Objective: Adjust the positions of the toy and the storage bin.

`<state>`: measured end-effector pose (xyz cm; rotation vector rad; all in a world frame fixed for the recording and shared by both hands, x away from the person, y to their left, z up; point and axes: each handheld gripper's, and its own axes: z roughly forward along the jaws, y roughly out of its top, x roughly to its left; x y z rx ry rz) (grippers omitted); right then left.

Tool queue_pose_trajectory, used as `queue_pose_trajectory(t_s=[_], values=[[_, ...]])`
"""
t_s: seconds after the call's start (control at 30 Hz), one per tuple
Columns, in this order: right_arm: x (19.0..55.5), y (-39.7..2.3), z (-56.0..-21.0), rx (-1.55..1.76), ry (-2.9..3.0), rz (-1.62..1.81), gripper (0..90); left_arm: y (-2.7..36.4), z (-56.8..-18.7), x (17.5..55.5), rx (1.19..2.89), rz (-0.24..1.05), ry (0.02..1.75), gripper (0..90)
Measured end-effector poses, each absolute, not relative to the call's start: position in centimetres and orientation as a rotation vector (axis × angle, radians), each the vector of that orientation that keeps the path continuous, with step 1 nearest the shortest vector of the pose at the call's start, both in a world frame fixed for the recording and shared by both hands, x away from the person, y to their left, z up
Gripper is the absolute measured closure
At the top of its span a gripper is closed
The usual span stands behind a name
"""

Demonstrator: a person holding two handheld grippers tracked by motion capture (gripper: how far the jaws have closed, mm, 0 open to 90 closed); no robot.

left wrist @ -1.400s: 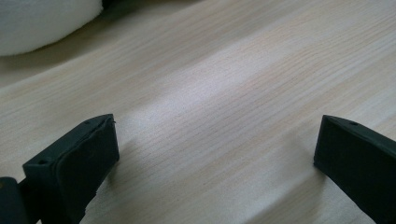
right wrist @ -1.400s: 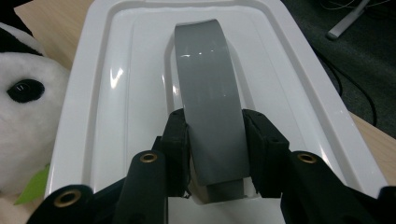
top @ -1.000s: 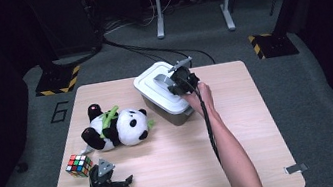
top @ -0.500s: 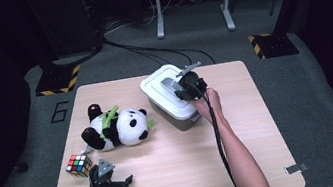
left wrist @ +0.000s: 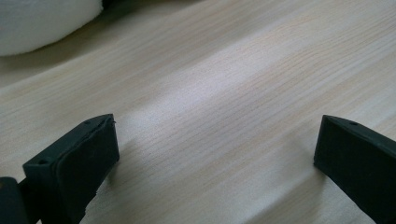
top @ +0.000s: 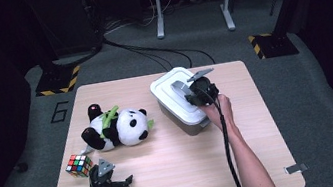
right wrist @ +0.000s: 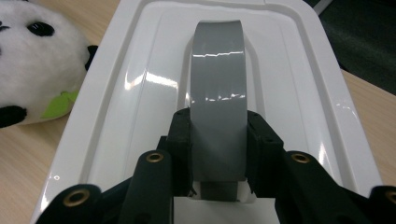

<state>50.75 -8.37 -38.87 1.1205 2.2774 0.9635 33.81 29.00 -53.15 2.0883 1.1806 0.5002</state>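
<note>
Left tool [left wrist: 217,154] jaws wide apart over bare wooden table [left wrist: 224,93]; white plush [left wrist: 42,21] top left.

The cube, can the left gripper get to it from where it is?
Probably yes. The cube sits just beside the left gripper, with bare table between them; its jaws stand open and the panda lies farther back.

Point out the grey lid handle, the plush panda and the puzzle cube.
grey lid handle [right wrist: 218,93], right gripper view, on its arched grey strap above the fingers.
plush panda [top: 127,127], high view, on its white belly.
puzzle cube [top: 78,165], high view, on its coloured top face.
</note>
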Motion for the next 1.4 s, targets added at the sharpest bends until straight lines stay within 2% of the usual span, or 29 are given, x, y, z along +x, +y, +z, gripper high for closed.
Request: queue_pose_trajectory(t_s=[0.67,0.97,1.0,1.13,1.4], values=[[47.4,-14.0,-39.0,1.111,2.278,0.973,66.5,29.0,-53.1,33.8,2.090,0.500,1.178,0.0],[47.0,-14.6,-38.9,1.129,2.275,0.972,65.2,29.0,-53.0,33.8,2.100,0.490,1.178,0.0],[47.1,-14.6,-39.0,1.119,2.268,0.979,63.3,29.0,-53.1,33.8,2.098,0.492,1.178,0.0],[46.8,-15.0,-38.9,1.149,2.247,1.017,42.8,29.0,-53.1,33.8,2.095,0.497,1.179,0.0],[44.3,-16.0,-38.0,1.183,2.192,1.037,14.2,29.0,-53.1,33.8,2.100,0.492,1.178,0.0]])
